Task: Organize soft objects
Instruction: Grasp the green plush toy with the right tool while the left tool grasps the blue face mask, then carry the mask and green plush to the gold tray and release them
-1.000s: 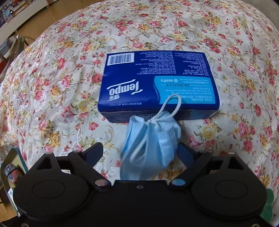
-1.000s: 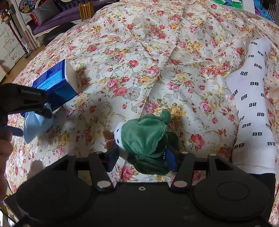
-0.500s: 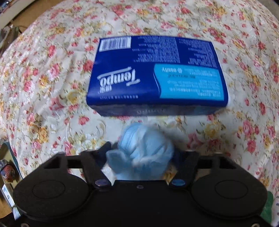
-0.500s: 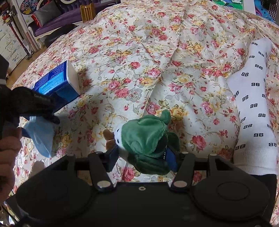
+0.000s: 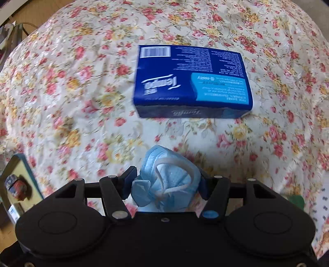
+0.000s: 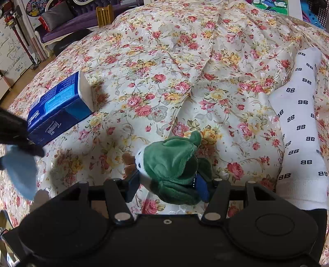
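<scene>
A crumpled light-blue face mask (image 5: 166, 182) is bunched between the pads of my left gripper (image 5: 167, 185), whose jaws are still closing on it; it hangs lifted off the bedspread. From the right wrist view the same mask (image 6: 20, 168) dangles at the far left under the left gripper. A dark blue tissue pack (image 5: 192, 82) lies flat on the flowered bedspread beyond the mask; the same tissue pack (image 6: 59, 108) shows at the left of the right wrist view. My right gripper (image 6: 167, 181) is shut on a green plush toy (image 6: 170, 164) just above the bedspread.
A white sock with black logos (image 6: 300, 127) lies along the right side of the bed. The flowered bedspread (image 6: 164, 61) has folds running up the middle. A wooden chair (image 6: 104, 15) and a purple sofa (image 6: 61, 26) stand beyond the bed's far left edge.
My left gripper closed on the face mask and lifted it off the bedspread, away from the tissue pack. The right gripper with the green plush toy has not moved.
</scene>
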Tool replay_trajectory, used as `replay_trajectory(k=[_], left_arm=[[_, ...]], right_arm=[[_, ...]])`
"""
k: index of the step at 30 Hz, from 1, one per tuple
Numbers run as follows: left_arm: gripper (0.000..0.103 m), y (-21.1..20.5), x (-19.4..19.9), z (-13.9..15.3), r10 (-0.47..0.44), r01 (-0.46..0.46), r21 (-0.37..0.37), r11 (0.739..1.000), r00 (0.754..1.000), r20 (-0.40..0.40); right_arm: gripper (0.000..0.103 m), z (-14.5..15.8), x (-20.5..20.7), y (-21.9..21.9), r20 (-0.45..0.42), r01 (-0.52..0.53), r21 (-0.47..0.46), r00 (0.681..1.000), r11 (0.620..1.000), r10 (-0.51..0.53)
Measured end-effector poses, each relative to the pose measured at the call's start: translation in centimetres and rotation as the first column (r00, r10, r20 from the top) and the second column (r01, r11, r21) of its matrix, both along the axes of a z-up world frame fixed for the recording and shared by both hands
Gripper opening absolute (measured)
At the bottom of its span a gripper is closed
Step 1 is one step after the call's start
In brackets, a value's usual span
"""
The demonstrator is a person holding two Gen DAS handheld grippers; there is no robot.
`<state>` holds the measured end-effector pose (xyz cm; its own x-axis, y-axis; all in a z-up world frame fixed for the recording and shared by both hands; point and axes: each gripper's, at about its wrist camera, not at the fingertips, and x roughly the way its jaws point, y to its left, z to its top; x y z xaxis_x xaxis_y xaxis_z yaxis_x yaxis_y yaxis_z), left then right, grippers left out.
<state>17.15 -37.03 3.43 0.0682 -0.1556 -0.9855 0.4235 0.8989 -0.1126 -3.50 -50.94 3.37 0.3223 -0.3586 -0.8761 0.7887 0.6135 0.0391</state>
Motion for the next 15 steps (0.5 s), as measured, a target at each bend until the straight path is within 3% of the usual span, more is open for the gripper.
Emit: replay_trajectory(k=[6, 11, 15], left_arm=[[0.057, 5.4, -1.0, 2.6, -0.012, 0.011, -0.041, 0.999, 1.000, -0.023], [0.057, 11.4, -2.8, 4.2, -0.019, 0.020, -0.024, 1.000, 1.000, 0.024], [0.057, 17.3, -4.1, 4.2, 0.027, -0.027, -0.012, 1.000, 0.998, 0.050]], right_arm=[[0.056, -0.1, 0.4, 0.7, -0.018, -0.023, -0.041, 1.000, 0.999, 0.023], [0.056, -0.1, 0.6, 1.1, -0.027, -0.036, -0.072, 0.999, 0.997, 0.034], [0.056, -0.2, 0.7, 1.3, -0.028, -0.041, -0.091, 0.999, 0.995, 0.038]])
